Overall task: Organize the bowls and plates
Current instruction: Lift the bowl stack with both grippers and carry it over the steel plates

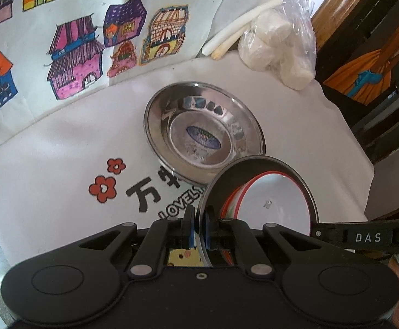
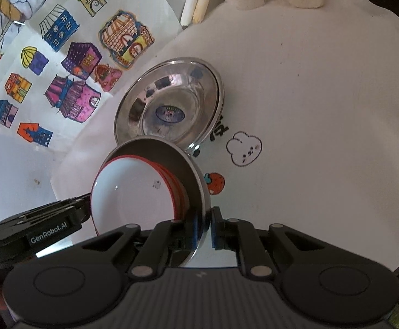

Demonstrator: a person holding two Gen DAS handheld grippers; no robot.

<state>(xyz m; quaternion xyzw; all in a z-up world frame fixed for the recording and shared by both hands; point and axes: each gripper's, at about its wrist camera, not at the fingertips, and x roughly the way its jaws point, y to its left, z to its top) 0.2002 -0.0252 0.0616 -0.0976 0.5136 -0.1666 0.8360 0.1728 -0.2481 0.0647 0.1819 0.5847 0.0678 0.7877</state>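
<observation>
A steel plate (image 1: 257,189) holding several stacked red-rimmed white bowls (image 1: 276,205) is held tilted above the table between both grippers. My left gripper (image 1: 199,226) is shut on its left rim. My right gripper (image 2: 204,227) is shut on its right rim (image 2: 199,189), with the bowls (image 2: 133,194) inside. A second steel plate (image 1: 203,131), with a blue oval sticker, lies on the white cloth just beyond; it also shows in the right wrist view (image 2: 169,104).
The white tablecloth (image 2: 309,109) has printed flowers and letters. A sheet of coloured house drawings (image 1: 70,41) stands at the back left. White sticks (image 1: 240,24) and a clear bag of white lumps (image 1: 278,44) lie at the back. The table edge (image 1: 363,148) is on the right.
</observation>
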